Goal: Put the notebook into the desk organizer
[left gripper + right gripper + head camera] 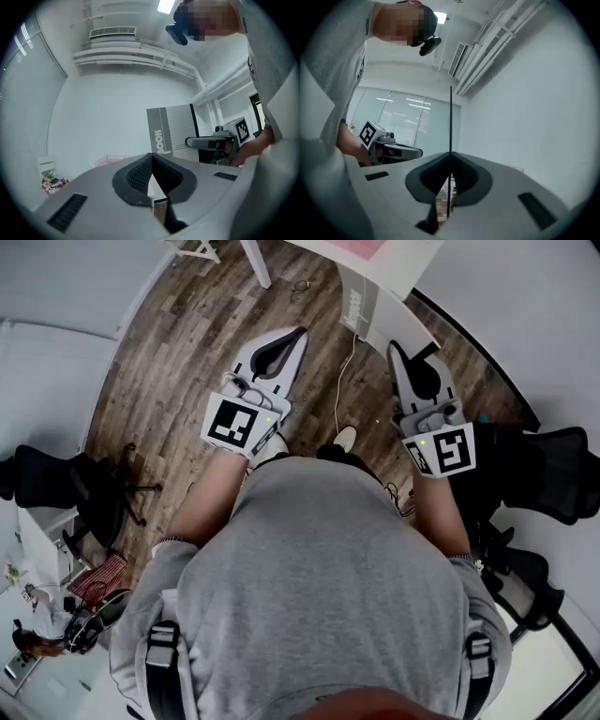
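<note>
A thin notebook (171, 132) with a grey spine band and a white cover stands upright in the air in the left gripper view. My right gripper (189, 141) pinches its edge. In the right gripper view the notebook (450, 122) shows edge-on as a thin dark line running up from between the shut jaws of my right gripper (450, 155). From the head view the notebook (357, 302) hangs over the wood floor just ahead of my right gripper (393, 346). My left gripper (298, 334) is shut and holds nothing, level beside it. A pinkish clear box (110, 161) sits on a white desk.
A white desk (394, 263) lies ahead with the pink box (361, 247) on it. Black office chairs stand at the right (548, 474) and left (75, 488). A cable (343, 381) trails over the wood floor (187, 362).
</note>
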Tool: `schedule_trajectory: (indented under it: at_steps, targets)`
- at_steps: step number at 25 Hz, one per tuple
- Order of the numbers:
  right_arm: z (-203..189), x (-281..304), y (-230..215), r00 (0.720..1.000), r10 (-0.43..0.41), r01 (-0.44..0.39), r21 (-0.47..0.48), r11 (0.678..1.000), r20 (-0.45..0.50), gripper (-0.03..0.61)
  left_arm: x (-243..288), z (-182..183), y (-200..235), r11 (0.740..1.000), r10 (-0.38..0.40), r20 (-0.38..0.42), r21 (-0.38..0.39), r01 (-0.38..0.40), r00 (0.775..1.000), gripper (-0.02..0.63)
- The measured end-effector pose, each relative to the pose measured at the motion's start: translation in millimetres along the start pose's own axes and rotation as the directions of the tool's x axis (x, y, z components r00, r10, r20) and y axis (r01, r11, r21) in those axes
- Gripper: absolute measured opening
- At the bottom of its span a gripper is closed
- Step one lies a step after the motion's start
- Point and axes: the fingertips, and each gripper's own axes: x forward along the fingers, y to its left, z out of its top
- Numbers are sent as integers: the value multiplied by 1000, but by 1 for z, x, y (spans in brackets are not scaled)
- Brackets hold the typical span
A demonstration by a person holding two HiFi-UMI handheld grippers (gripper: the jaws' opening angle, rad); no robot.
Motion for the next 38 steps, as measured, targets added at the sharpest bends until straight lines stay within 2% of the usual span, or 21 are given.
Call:
schedule_trajectory:
  at_steps: [4, 9, 17, 25, 31, 38]
  targets:
    - [-3, 0, -1, 999, -35, 35, -12, 999, -2, 14, -11, -6, 7, 999, 39, -9, 18, -38, 999, 18]
    - [-5, -1, -5, 996, -86, 86, -21, 996, -7, 15, -17, -7, 14, 999, 50, 2, 6, -50, 999, 17]
    - [-9, -7, -14, 992, -125, 124, -39, 992, -15, 15, -11, -7, 10, 997, 52, 34, 62, -54, 998, 18]
    - [-10, -10, -25, 993, -116, 115, -57, 992, -17, 15, 5, -8, 3, 998, 44, 30, 37, -45, 999, 18]
    - [-16, -16, -45, 995, -96, 95, -45, 994, -13, 15, 26, -14, -12, 998, 40, 3, 58, -40, 999, 20]
    - [-23, -24, -68, 999, -46, 46, -32, 998, -10, 15, 50, -20, -29, 996, 78, -5, 45, -78, 997, 20]
